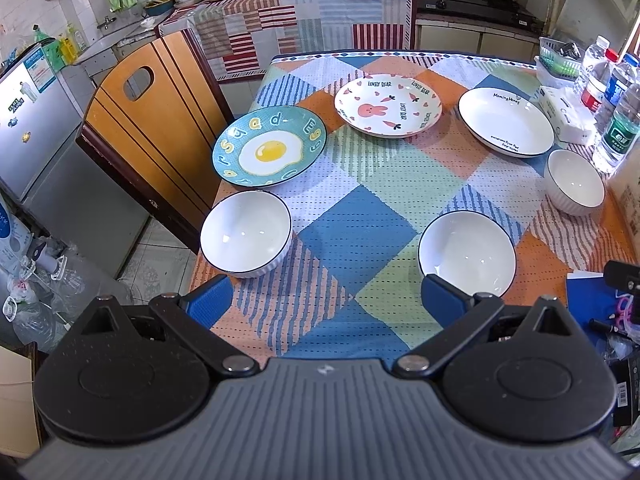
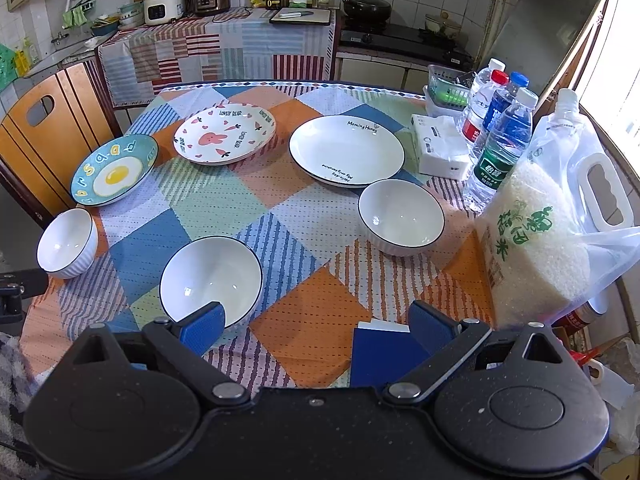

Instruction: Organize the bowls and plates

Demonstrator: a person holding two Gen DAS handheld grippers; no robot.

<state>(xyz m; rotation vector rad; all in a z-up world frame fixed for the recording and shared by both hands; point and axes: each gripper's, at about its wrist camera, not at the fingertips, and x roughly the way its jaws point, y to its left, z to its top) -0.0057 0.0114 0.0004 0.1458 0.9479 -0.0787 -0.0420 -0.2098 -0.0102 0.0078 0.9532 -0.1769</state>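
Three plates lie across the back of the table: a teal fried-egg plate (image 1: 269, 146) (image 2: 114, 169) at the left, a pink rabbit plate (image 1: 388, 105) (image 2: 224, 134) in the middle, a white plate (image 1: 505, 121) (image 2: 346, 150) at the right. Three white bowls stand in front of them: left (image 1: 245, 233) (image 2: 67, 243), middle (image 1: 467, 254) (image 2: 211, 278), right (image 1: 576, 181) (image 2: 401, 216). My left gripper (image 1: 326, 300) is open and empty above the near edge, between the left and middle bowls. My right gripper (image 2: 316, 326) is open and empty, just right of the middle bowl.
A rice bag (image 2: 540, 236), water bottles (image 2: 502, 148), a tissue pack (image 2: 440, 150) and a green basket (image 2: 446, 88) crowd the table's right side. A wooden chair (image 1: 152, 120) stands at the left. A dark blue object (image 2: 380, 356) lies at the near edge.
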